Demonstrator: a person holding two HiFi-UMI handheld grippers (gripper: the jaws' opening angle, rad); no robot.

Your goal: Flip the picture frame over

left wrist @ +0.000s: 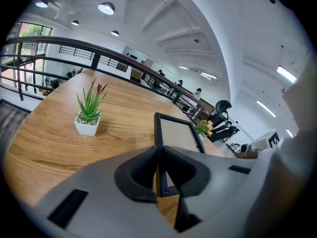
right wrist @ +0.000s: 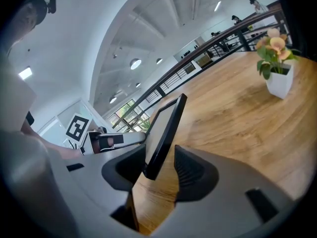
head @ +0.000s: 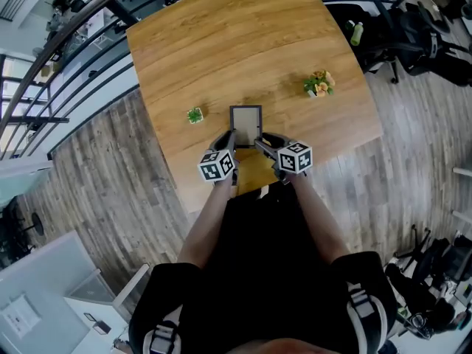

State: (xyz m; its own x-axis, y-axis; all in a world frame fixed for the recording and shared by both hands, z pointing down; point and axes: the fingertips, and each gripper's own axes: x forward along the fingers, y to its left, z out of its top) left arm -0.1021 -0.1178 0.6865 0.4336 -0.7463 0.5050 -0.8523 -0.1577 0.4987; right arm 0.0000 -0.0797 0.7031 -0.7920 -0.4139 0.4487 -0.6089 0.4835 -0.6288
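The picture frame (head: 245, 124), black-rimmed with a pale panel, is at the near middle of the wooden table (head: 221, 43), tilted up from the wood. My left gripper (head: 230, 140) is shut on its left rim; in the left gripper view that rim (left wrist: 159, 133) runs straight into the pinched jaws (left wrist: 159, 155). My right gripper (head: 259, 142) straddles the opposite rim. In the right gripper view the frame (right wrist: 166, 128) stands between the pads (right wrist: 161, 170), close to the left pad, with a gap to the ribbed right pad (right wrist: 190, 170). Whether the far edge rests on the table I cannot tell.
A small green plant in a white pot (head: 195, 115) stands left of the frame. A flower pot (head: 319, 84) stands to the right, further back. The table's near edge runs just under the grippers. Railings and office chairs (head: 413, 35) lie beyond the table.
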